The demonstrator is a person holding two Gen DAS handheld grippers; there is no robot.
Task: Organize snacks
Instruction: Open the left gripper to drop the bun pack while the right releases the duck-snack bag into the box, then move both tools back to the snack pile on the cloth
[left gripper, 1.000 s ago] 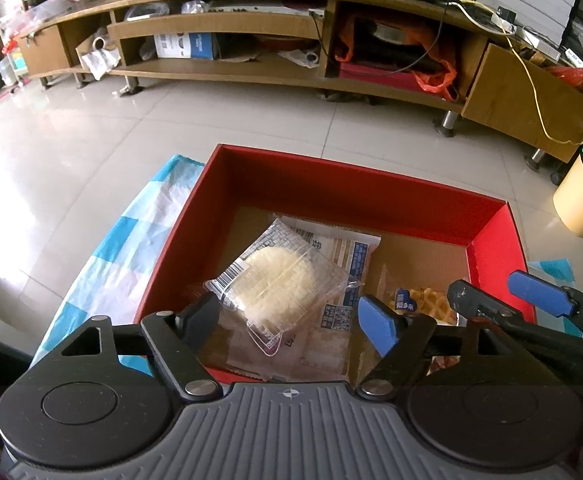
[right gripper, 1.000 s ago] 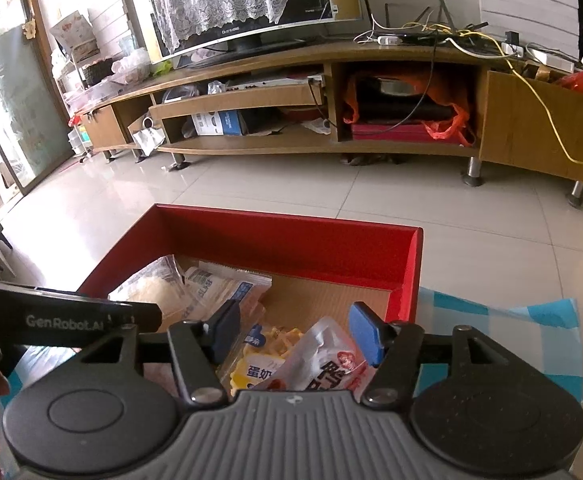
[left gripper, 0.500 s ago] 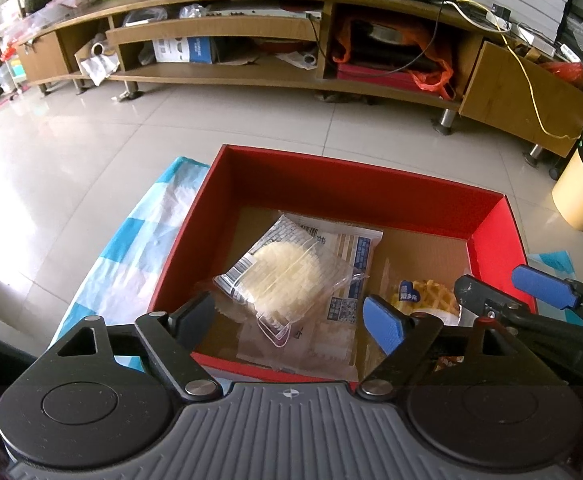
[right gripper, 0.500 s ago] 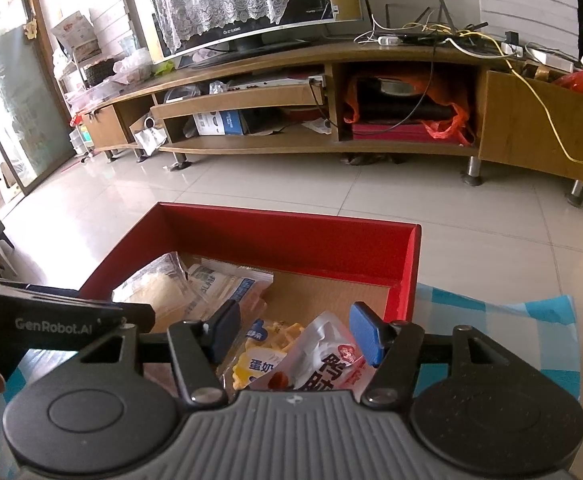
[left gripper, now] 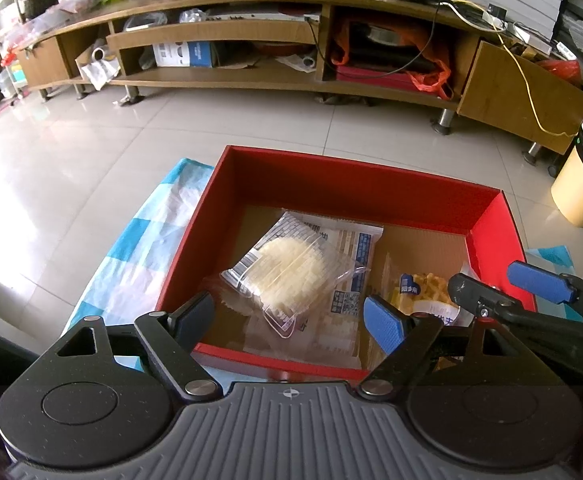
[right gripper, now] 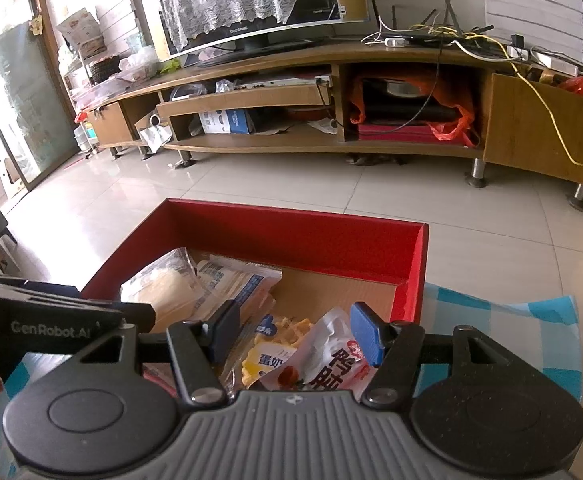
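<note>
Inside, red box (left gripper: 343,188) holds snack packets (left gripper: 291,272).

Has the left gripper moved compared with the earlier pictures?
Yes. The left gripper has drawn back toward the near wall of the red box, whose front edge now shows between its fingers.

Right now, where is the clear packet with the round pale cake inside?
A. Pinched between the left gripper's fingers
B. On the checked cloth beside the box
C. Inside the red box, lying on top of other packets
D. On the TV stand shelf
C: the clear packet with the round cake lies inside the red box, resting on other flat packets, while the left gripper stands open over it without pinching it.
</note>
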